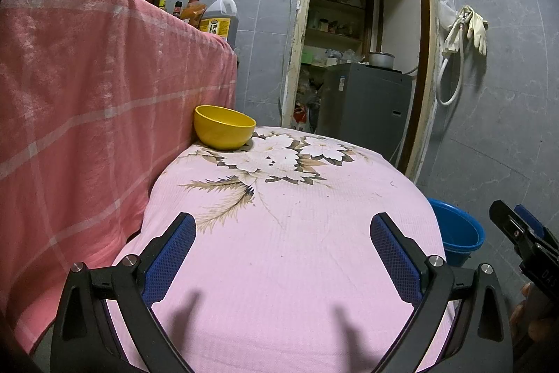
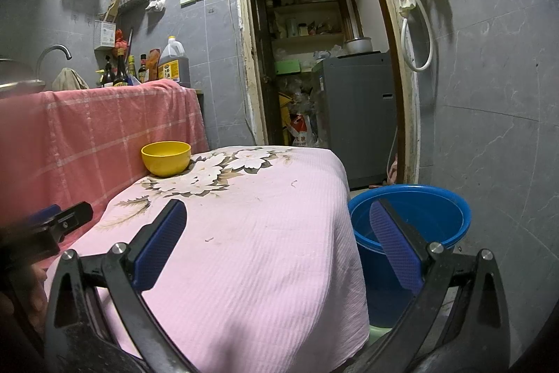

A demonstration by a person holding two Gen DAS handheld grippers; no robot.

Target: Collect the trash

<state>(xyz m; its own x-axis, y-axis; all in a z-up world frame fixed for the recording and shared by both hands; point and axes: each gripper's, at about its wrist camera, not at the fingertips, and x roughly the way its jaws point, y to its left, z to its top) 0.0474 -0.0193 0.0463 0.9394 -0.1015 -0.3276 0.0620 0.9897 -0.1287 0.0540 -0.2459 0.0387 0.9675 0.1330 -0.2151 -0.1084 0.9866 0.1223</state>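
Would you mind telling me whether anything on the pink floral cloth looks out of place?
A few small scraps lie scattered on the pink cloth, loose litter on an otherwise bare surface. The yellow bowl stands upright.

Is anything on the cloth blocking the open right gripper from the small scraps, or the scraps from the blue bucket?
Nothing visible does: right gripper hovers open over bare pink cloth near the scraps; blue bucket sits open beside the table edge.
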